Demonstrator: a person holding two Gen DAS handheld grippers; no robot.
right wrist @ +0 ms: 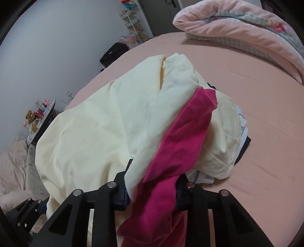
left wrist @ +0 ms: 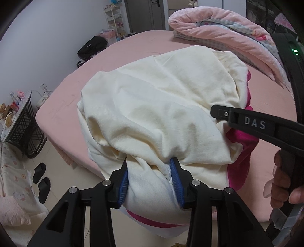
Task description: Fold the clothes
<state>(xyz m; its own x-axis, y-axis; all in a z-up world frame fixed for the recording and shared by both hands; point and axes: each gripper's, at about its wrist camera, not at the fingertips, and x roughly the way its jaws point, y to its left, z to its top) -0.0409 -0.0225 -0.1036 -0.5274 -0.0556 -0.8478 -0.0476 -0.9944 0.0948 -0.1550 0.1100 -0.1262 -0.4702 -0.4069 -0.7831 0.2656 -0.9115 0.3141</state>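
Note:
A cream garment (left wrist: 161, 106) with magenta trim (left wrist: 241, 157) lies bunched on the pink bed (left wrist: 133, 49). My left gripper (left wrist: 152, 182) is shut on a thick fold of its near edge, blue pads (left wrist: 124, 184) pressing both sides. The right gripper's finger marked DAS (left wrist: 247, 121) reaches over the cloth from the right. In the right wrist view the same cream garment (right wrist: 98, 129) drapes over my right gripper (right wrist: 152, 191), which is shut on cream cloth and the magenta band (right wrist: 182, 136). Its fingertips are hidden under fabric.
A rolled pink quilt (right wrist: 237, 24) lies at the far right of the bed (right wrist: 266, 114). A black side table (left wrist: 22, 129) with small items, black slippers (left wrist: 40, 180) and a black bag (left wrist: 91, 47) stand on the floor at left. A white shelf (left wrist: 114, 17) is by the wall.

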